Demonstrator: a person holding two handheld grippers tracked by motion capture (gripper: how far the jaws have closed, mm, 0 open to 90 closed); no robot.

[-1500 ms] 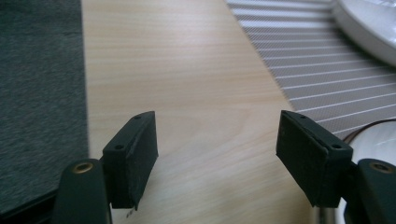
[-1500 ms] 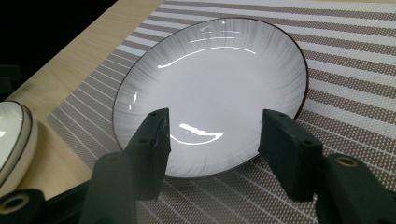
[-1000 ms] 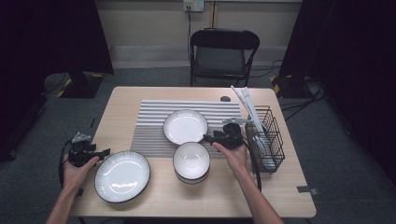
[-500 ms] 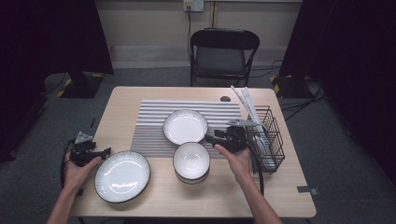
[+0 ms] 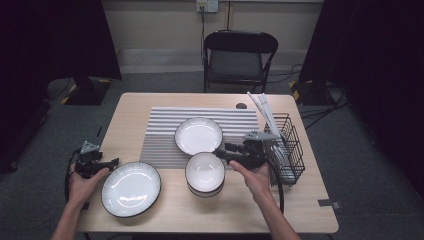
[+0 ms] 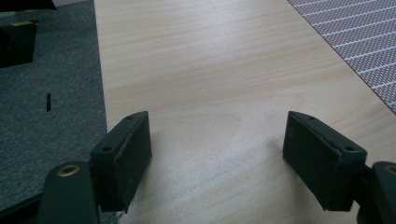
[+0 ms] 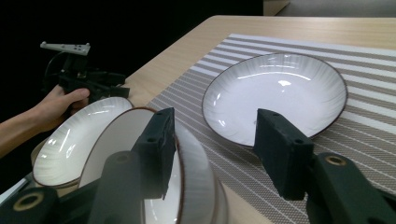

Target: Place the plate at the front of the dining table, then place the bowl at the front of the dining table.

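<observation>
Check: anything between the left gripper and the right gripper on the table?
Yes, in the high view: large plate and stacked bowls lie between left gripper and right gripper.

— Where is there room on the desk [image 5: 300, 210]?

— Along the near edge toward the right corner, and down the left edge beyond the striped mat [image 5: 165, 125]: bare wood.

— What blocks the middle?

— The stacked bowls [image 5: 205, 172] by the near edge, the shallow plate [image 5: 198, 135] on the mat behind them, and the large plate [image 5: 131, 188] at the near left.

— And the right edge?

— The wire rack [image 5: 290, 147] stands there, white sticks [image 5: 262, 107] slanting out of it.

— The right tongs [image 7: 210, 140]?

— One jaw hangs over the bowls' rim, nothing pinched.
</observation>
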